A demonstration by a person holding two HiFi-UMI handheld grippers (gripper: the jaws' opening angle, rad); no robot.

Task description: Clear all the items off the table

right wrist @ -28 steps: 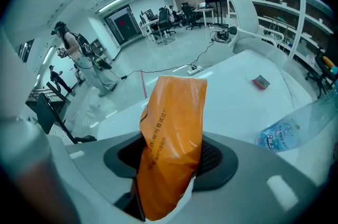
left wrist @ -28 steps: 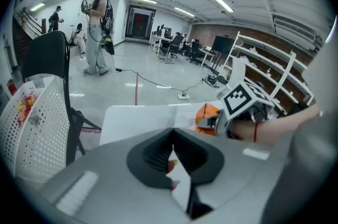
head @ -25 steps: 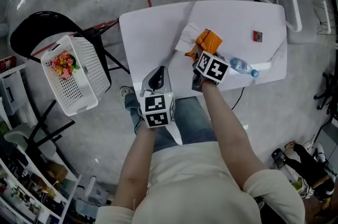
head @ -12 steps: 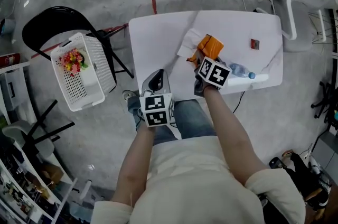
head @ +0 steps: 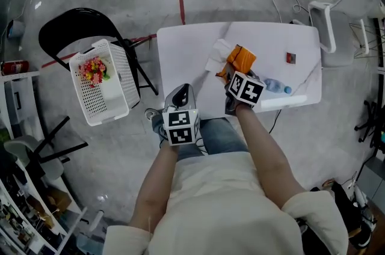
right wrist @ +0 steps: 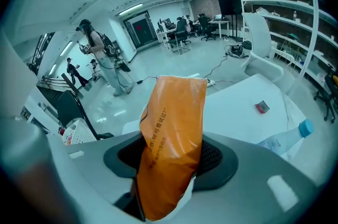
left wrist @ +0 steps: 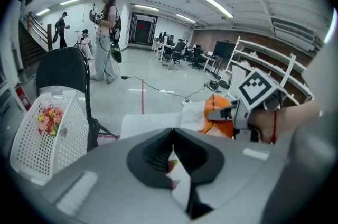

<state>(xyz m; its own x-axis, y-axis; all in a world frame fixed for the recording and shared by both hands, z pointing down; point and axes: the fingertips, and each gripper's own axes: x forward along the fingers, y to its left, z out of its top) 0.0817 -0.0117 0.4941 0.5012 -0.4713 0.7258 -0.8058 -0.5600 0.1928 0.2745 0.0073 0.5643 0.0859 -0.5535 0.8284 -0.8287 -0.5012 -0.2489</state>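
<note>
My right gripper (right wrist: 171,157) is shut on an orange plastic bag (right wrist: 174,122), which stands up between the jaws above the white table (head: 186,49). In the head view that gripper (head: 234,72) holds the bag (head: 240,58) over the table's near middle, beside a crumpled white paper (head: 218,55). A clear water bottle with a blue cap (head: 275,86) lies at the near right edge, and a small red packet (head: 291,58) lies further right. My left gripper (head: 180,94) hovers at the near edge, jaw tips together (left wrist: 171,133), holding nothing.
A white perforated basket (head: 111,97) with a bunch of flowers (head: 93,70) rests on a black folding chair (head: 72,28) left of the table. A white chair (head: 328,25) stands at the right. Cables cross the floor beyond. People stand far off in the hall.
Both grippers have risen a little, and the right one carries the orange bag up with it. The bag's grip looks the same. The head view has shifted.
</note>
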